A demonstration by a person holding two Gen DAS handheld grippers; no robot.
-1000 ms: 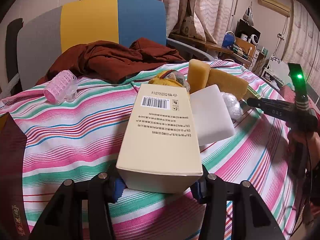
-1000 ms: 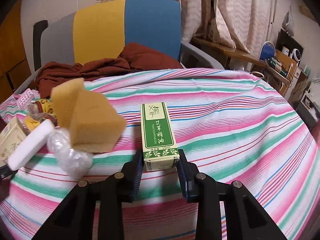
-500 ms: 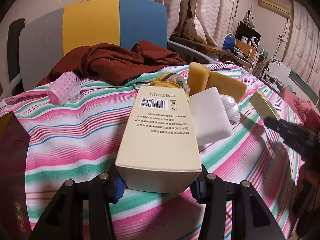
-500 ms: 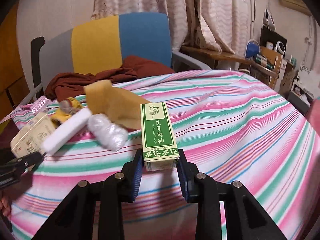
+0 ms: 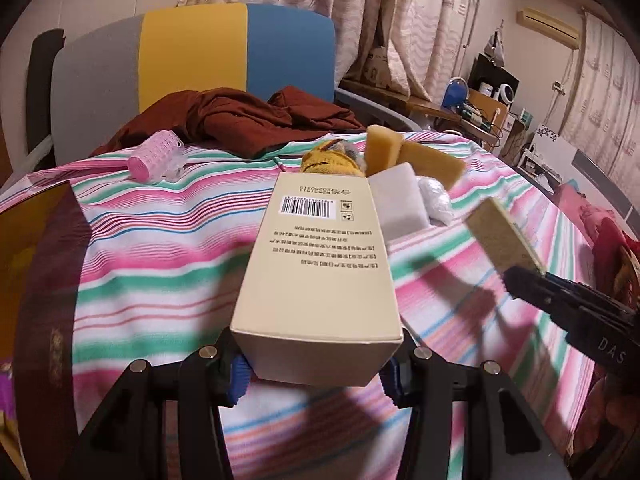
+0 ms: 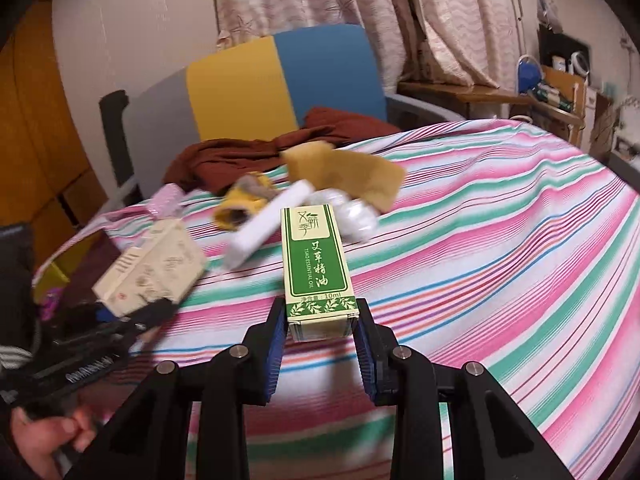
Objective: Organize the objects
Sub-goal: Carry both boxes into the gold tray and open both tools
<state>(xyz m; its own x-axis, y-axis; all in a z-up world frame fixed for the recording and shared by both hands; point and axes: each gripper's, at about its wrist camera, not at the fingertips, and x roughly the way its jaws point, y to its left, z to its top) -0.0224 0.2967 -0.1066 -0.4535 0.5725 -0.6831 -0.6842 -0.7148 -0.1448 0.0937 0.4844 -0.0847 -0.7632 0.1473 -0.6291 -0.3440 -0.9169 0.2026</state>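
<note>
My left gripper (image 5: 316, 372) is shut on a beige box (image 5: 316, 264) with a barcode, held above the striped cloth; the box also shows in the right wrist view (image 6: 152, 268). My right gripper (image 6: 320, 336) is shut on a small green essential-oil box (image 6: 316, 264), lifted off the cloth; it shows at the right of the left wrist view (image 5: 504, 240). On the cloth behind lie a white block (image 5: 398, 200), yellow sponges (image 5: 416, 156), a clear plastic wad (image 5: 436, 200), a yellow knit item (image 5: 328, 162) and a pink hair roller (image 5: 154, 156).
The table has a pink, green and white striped cloth (image 6: 500, 248). A chair (image 5: 192, 64) with a dark red garment (image 5: 244, 120) stands behind it. A desk with clutter (image 5: 484, 108) is at the back right.
Both grippers have pulled back and up with their boxes. The right gripper has lifted the green box off the cloth and swung left, nearer the left gripper.
</note>
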